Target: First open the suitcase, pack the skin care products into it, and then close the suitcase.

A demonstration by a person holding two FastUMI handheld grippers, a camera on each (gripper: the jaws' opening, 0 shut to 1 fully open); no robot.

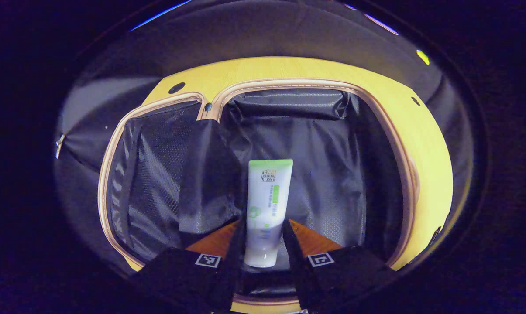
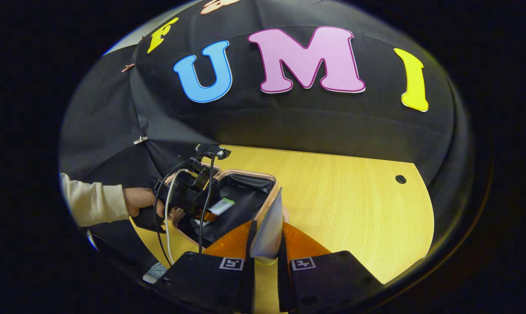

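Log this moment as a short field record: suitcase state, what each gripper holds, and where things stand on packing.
suitcase: open on the wooden table, rim unzipped, dark lining showing
left gripper: shut on the white tube, green end pointing away, held over the suitcase interior
right gripper: shut on a silver tube, seen edge-on, over the table beside the suitcase
hand: holds the left gripper at the suitcase
packing stage: both tubes gripped, neither released; suitcase not yet closed
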